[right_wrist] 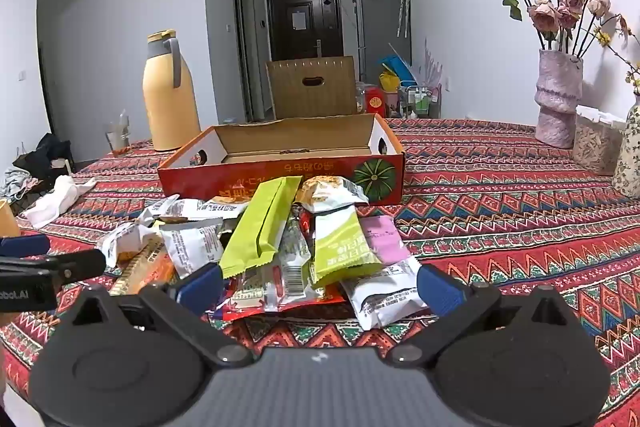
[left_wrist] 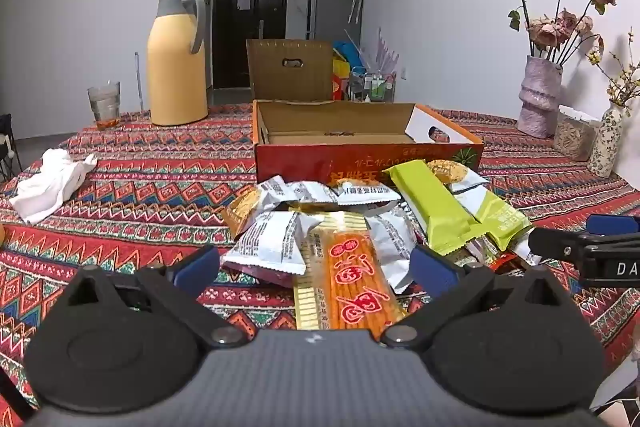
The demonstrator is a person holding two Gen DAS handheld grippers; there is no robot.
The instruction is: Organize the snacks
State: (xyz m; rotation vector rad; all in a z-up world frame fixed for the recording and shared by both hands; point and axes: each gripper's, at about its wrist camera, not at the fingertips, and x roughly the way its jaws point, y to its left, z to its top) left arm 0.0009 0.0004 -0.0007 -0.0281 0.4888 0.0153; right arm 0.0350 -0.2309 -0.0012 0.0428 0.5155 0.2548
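A pile of snack packets lies on the patterned tablecloth in front of an open red cardboard box (left_wrist: 360, 159) (right_wrist: 276, 179), whose inside looks bare. In the left wrist view my left gripper (left_wrist: 316, 269) is open over a long orange packet (left_wrist: 356, 271), with white packets (left_wrist: 272, 243) beside it. My right gripper (right_wrist: 320, 285) is open over green packets (right_wrist: 260, 227), a pink one (right_wrist: 384, 239) and a white one (right_wrist: 384, 295). Neither gripper holds anything. Each gripper shows at the edge of the other's view: the right gripper (left_wrist: 592, 247), the left gripper (right_wrist: 48, 263).
A yellow thermos jug (left_wrist: 176, 63) and a glass (left_wrist: 105, 105) stand at the back left. A crumpled white cloth (left_wrist: 52, 183) lies at the left. Vases with flowers (left_wrist: 538, 99) and a clear container (left_wrist: 574, 137) stand at the right. A brown box flap (left_wrist: 290, 69) rises behind the red box.
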